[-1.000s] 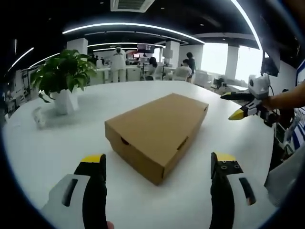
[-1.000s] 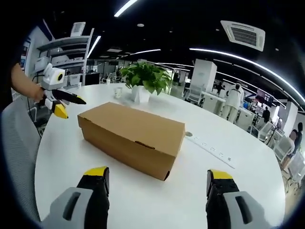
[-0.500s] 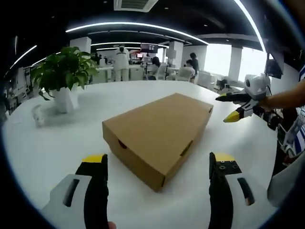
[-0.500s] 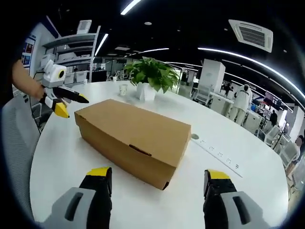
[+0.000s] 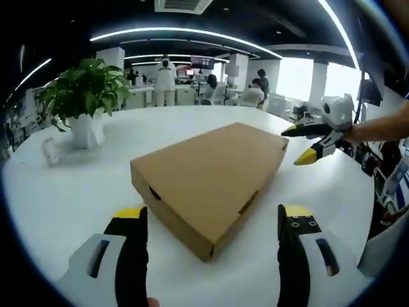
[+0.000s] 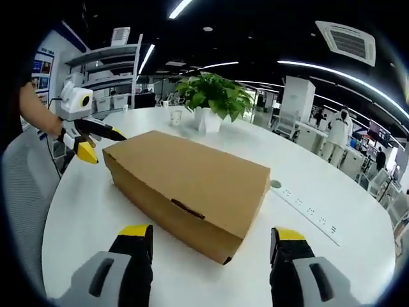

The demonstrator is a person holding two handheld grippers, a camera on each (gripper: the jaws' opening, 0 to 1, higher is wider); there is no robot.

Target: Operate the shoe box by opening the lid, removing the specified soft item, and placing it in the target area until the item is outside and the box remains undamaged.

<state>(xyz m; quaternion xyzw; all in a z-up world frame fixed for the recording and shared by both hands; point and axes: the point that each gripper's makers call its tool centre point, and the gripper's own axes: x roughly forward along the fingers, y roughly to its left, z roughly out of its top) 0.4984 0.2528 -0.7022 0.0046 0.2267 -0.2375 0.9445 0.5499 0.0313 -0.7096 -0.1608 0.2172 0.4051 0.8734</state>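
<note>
A closed brown cardboard shoe box [image 5: 208, 173] [image 6: 188, 179] lies flat on the round white table [image 5: 64, 198], its lid down. My left gripper [image 5: 211, 220] stands open just short of the box's near corner, nothing between its jaws. My right gripper [image 6: 209, 238] is open too, close to the box's front side. In the left gripper view the right gripper [image 5: 305, 142] hovers at the box's far right end, jaws apart. The left gripper [image 6: 92, 144] appears beyond the box's left end in the right gripper view. The soft item is hidden inside the box.
A potted green plant [image 5: 82, 102] [image 6: 214, 99] stands on the table behind the box, with a small white cup [image 6: 176, 118] near it. A grey chair [image 6: 22, 192] is at the table's edge. People sit and stand at desks far behind.
Both grippers have come closer to the box, which now looks larger in each view. The box has not moved and both grippers stay open.
</note>
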